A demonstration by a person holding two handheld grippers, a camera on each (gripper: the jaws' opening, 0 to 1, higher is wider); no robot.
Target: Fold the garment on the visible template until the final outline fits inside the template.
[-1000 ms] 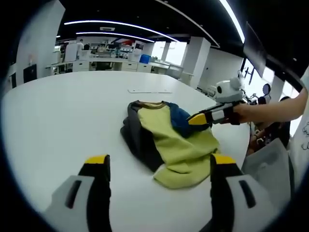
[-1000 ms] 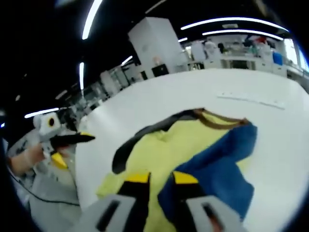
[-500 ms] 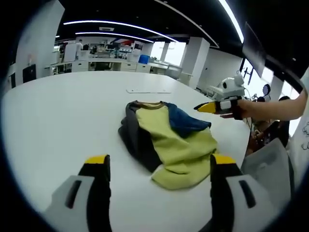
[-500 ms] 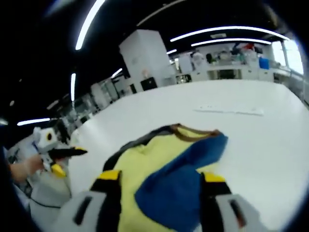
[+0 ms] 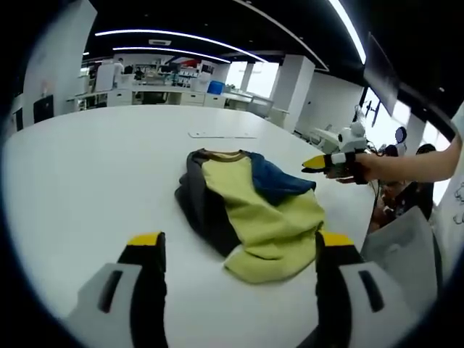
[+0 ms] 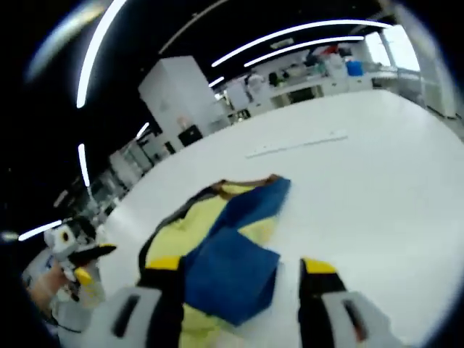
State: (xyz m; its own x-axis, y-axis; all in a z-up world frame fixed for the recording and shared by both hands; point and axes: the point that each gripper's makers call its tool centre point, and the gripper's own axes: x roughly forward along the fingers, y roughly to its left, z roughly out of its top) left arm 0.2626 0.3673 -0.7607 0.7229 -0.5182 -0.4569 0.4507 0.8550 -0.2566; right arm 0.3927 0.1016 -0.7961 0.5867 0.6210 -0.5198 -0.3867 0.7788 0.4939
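In the left gripper view, the left gripper [image 5: 235, 250] hangs low over the white table [image 5: 80, 167] with its jaws wide apart and holding nothing; the garment [image 5: 246, 210] lies bunched near the table's middle, yellow panel on top, dark side to the left, blue sleeve folded across, and the right gripper [image 5: 326, 162] hovers just beyond the sleeve. In the right gripper view, the right gripper [image 6: 239, 264] also stands apart and empty above the blue sleeve [image 6: 232, 250], with the left gripper [image 6: 90, 254] small at the far left. To fold well, I would pinch the loose yellow hem at both corners and carry it evenly toward the collar, keeping the edges square; no template outline is clear to me.
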